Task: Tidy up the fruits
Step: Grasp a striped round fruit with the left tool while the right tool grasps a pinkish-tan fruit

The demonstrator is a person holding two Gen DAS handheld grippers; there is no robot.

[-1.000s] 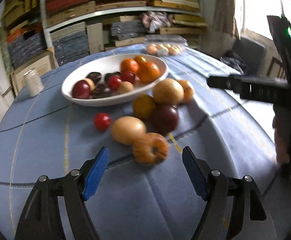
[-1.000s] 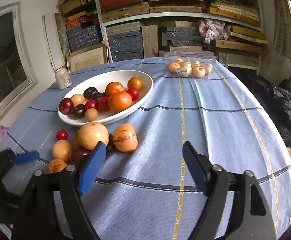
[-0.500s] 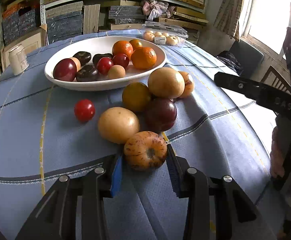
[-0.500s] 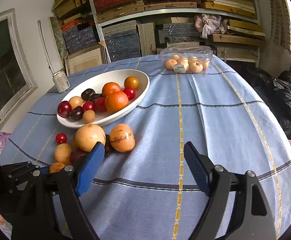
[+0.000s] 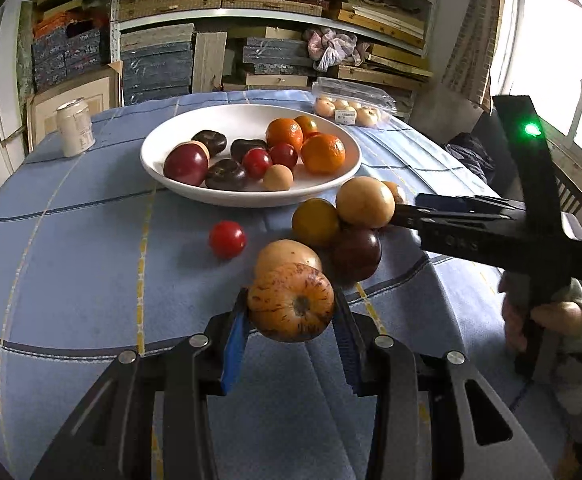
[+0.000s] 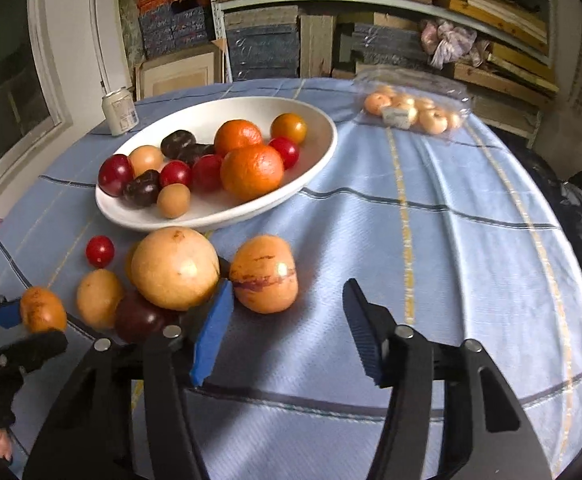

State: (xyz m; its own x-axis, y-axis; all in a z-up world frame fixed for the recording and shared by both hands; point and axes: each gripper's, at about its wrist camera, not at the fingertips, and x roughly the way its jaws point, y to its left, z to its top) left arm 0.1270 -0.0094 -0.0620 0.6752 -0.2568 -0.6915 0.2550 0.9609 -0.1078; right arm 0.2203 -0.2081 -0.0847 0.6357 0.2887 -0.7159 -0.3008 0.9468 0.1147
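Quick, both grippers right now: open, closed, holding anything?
Left gripper: shut on the speckled orange fruit.
Right gripper: open, jaws closing, holding nothing; the striped orange fruit sits just ahead of its fingertips.

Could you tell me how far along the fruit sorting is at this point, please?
Partly done. The white bowl already holds oranges, red and dark fruits. In hand: the left claw is shut on a speckled orange fruit, while the right claw is closing with nothing between its pads, near a striped fruit. Left: a big yellow fruit, a small red one and others on the tablecloth.
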